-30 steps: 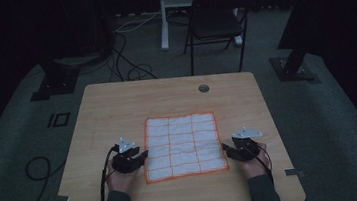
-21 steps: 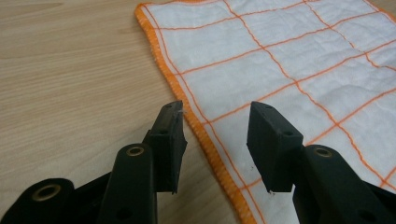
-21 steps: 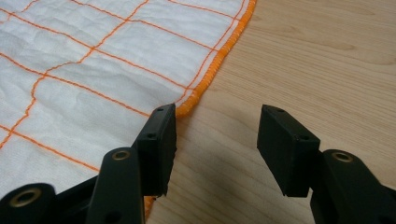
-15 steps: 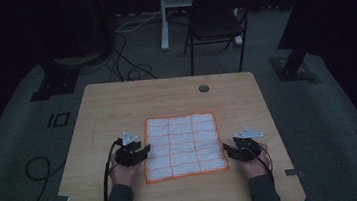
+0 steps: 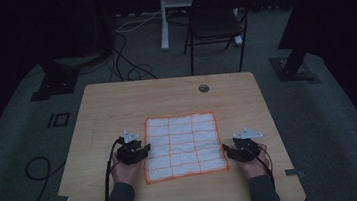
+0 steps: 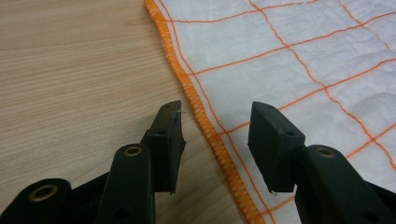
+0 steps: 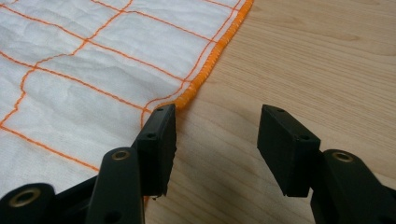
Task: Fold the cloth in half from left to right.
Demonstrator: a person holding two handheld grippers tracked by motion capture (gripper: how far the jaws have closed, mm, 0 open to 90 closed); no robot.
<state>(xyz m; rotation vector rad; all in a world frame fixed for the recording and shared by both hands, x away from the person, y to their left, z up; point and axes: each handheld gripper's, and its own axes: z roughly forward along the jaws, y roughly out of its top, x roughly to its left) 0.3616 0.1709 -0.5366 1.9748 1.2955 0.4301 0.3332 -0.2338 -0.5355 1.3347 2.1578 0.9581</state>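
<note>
Since the earlier frame, the left gripper point(image 5: 136, 151) has shifted slightly toward the cloth point(image 5: 183, 145); its jaws have just been opening and now straddle the orange hem, released. The right gripper point(image 5: 232, 151) stands released at the opposite hem, one jaw over the edge. Judgement: neither edge is grasped yet. Farther off, the cloth lies flat, unfolded, on the counter point(image 5: 116, 102).

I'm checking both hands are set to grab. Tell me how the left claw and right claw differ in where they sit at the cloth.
The left claw straddles the cloth's orange hem, one finger over wood, the other over fabric; the right claw has the hem at one finger and bare table between its fingers. The left claw sits at the cloth's left edge, the right claw at its right edge. Both are open and hold nothing.
</note>
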